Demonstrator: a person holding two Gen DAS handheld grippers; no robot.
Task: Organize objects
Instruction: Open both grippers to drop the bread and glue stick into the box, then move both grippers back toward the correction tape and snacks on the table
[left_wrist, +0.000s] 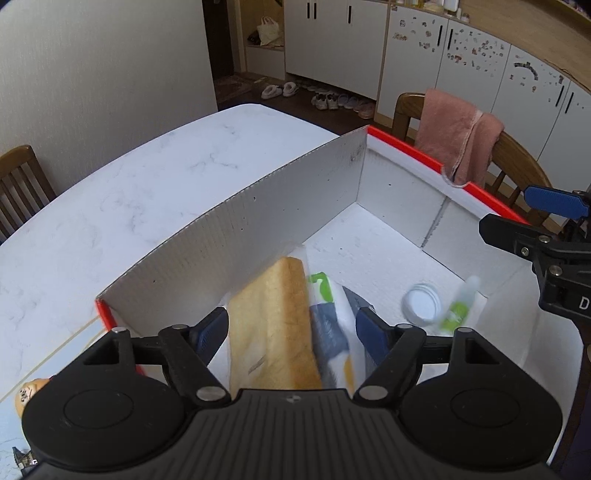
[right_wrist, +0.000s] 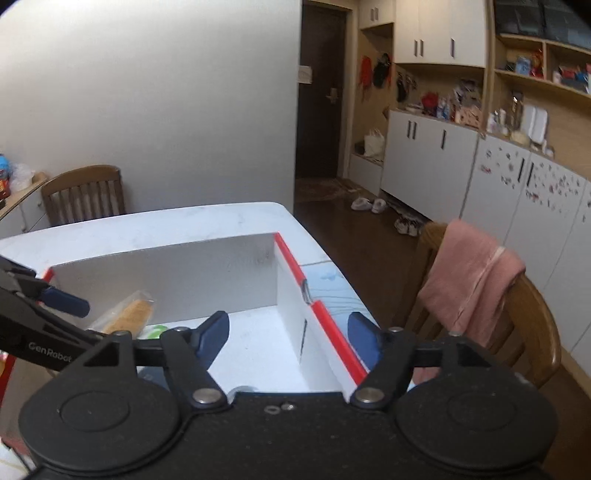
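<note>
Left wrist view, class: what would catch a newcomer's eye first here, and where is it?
The big white box with red edges on the marble table dominates. Inside it, a bagged loaf of bread leans along the near wall between the open left gripper fingers, with a white lid and a small green-labelled bottle further right. A pink towel drapes a chair behind.

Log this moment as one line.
left gripper: open around bread | right gripper: open, empty | box: bread, lid, bottle

Box (left_wrist: 295, 206) floor lies bare at the far end — bread (left_wrist: 273, 328), lid (left_wrist: 421, 304) crowd the near.
</note>
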